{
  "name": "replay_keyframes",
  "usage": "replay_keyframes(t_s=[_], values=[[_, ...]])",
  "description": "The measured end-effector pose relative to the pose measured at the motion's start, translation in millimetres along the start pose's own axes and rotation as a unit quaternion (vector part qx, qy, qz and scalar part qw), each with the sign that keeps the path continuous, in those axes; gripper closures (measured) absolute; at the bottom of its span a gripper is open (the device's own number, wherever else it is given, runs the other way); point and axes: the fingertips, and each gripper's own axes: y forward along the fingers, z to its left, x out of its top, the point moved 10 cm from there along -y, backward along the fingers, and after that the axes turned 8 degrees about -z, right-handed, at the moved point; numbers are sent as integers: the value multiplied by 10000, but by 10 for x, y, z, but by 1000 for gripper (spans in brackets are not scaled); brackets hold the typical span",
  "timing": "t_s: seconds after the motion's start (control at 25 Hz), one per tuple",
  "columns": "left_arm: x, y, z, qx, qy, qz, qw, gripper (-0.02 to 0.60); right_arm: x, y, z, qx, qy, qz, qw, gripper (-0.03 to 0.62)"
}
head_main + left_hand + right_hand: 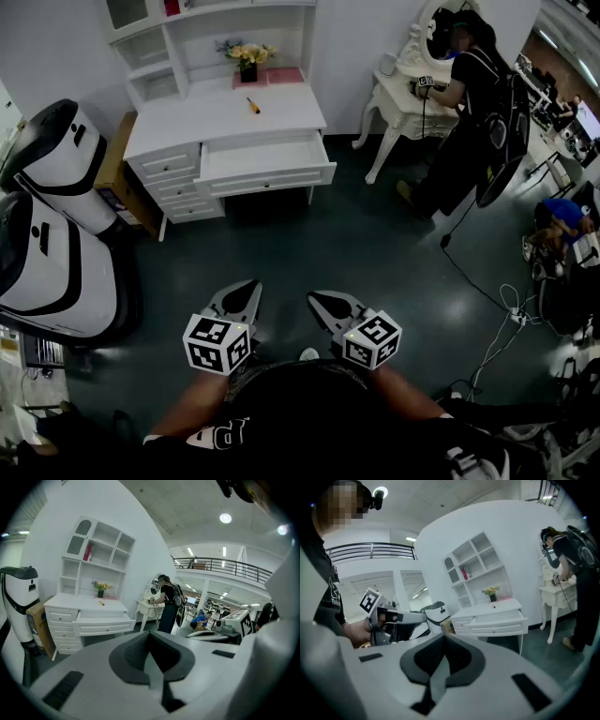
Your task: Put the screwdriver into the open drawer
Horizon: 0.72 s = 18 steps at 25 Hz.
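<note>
1. The screwdriver [253,105] lies by itself on the white surface [202,120] of the desk across the room, a little in front of the potted flowers [248,62]. Nothing is touching it.
2. Just under that surface, the open drawer [265,157] stands pulled out towards the room, its mouth facing up. From here I can't make out anything inside it.
3. A stretch of dark floor [356,253] lies between the desk and the person, so both tools are well apart from the screwdriver. The left gripper [251,284] and the right gripper [313,298] sit side by side near the waist. Each has its fingers together and nothing between them.
4. I'd call this the approach, as nothing has been picked up yet. To do it well, walk up square to the desk and spread one gripper's fingers before reaching in.
5. Come down across the handle rather than along it, so the tool can't roll away. Close firmly, then carry it over the drawer's front edge and set it down inside rather than dropping it.
6. Keep the spare gripper off the drawer front, or it may get nudged shut.
7. The white machines [56,169] stand to the left, and another person [469,103] is working at a dressing table to the right
</note>
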Motion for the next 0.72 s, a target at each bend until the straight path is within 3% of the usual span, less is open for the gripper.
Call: replay_keyframes(t_s=[0.72], values=[[-34, 84, -222, 47, 30, -82, 10000, 571, 32, -169, -136, 114, -40, -10, 9999, 588]])
